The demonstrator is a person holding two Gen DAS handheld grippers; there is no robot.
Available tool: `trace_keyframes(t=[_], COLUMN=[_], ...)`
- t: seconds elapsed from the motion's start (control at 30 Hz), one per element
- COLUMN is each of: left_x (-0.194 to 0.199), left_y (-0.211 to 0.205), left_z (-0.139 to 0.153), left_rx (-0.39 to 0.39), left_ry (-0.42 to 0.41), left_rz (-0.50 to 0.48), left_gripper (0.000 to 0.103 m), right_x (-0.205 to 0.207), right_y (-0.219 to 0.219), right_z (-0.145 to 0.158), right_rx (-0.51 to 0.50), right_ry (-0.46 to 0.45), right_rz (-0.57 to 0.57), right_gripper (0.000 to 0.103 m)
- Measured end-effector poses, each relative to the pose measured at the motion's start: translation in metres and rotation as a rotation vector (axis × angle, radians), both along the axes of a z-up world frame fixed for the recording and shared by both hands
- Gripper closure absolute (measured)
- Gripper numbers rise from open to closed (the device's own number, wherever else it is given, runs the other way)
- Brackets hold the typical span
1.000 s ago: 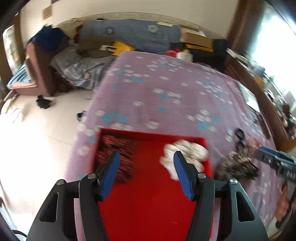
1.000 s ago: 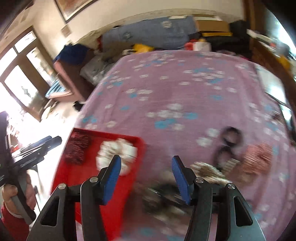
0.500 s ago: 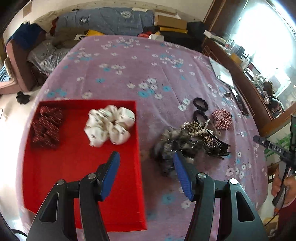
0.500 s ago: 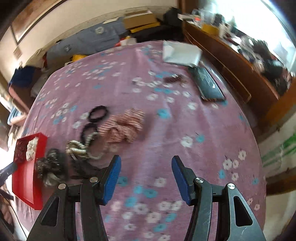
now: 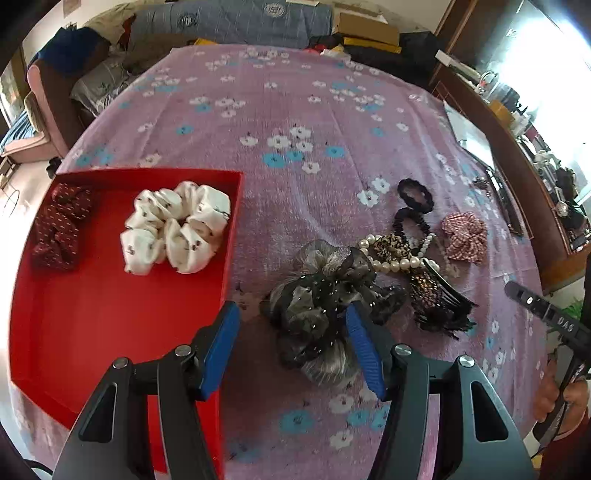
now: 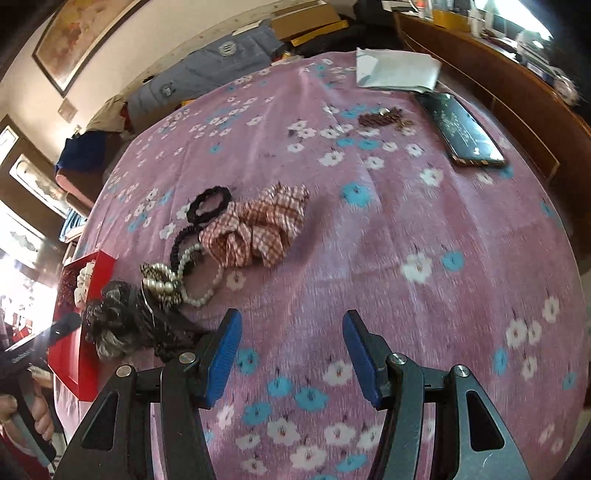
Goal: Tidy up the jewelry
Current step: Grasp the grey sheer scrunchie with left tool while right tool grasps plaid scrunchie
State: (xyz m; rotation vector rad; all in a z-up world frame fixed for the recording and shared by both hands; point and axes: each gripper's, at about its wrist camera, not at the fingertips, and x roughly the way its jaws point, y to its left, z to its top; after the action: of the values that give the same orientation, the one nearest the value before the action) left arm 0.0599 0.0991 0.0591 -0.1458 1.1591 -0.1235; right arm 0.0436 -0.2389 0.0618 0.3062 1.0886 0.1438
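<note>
A red tray (image 5: 74,325) on the pink flowered cloth holds a white scrunchie (image 5: 177,227) and a dark red scrunchie (image 5: 61,225). My left gripper (image 5: 291,321) is open, its fingers either side of a grey-black sheer hair bow (image 5: 317,295). Beside the bow lie a pearl string (image 5: 395,264), a black comb clip (image 5: 439,299), two black hair ties (image 5: 415,192) and a checked scrunchie (image 5: 465,236). My right gripper (image 6: 291,328) is open and empty above bare cloth, right of the pile; the checked scrunchie (image 6: 258,229) lies ahead of it.
A phone (image 6: 461,129), white paper (image 6: 395,70) and a brown bead item (image 6: 384,118) lie at the table's far right. A wooden counter (image 6: 517,85) runs along the right. Sofa and bedding (image 5: 229,22) stand behind the table.
My left gripper has swung from over the red tray to the right, down around the sheer bow. My right gripper has moved right, away from the tray, closer to the cloth.
</note>
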Motion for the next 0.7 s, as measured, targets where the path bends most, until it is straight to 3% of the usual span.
trace_keyframes(t=[0.27, 0.63, 0.7], left_x=[0.01, 0.008, 0.008], left_y=[-0.016, -0.015, -0.015], left_z=[-0.024, -0.037, -0.037], left_rx=[0.031, -0.031, -0.038], left_ry=[0.036, 0.059, 0.059], left_rz=[0.002, 0.039, 0.04], left_gripper=[0.044, 0.044, 0.048], right_x=[0.04, 0.075, 0.077], right_y=[-0.003, 0.011, 0.013], right_z=[-0.01, -0.03, -0.031], right_rx=[0.028, 0.046, 0.044], right_ry=[0.01, 0.047, 0.046], right_rz=[0.021, 0.021, 0.017], right_gripper=[0.042, 0.042, 0.042])
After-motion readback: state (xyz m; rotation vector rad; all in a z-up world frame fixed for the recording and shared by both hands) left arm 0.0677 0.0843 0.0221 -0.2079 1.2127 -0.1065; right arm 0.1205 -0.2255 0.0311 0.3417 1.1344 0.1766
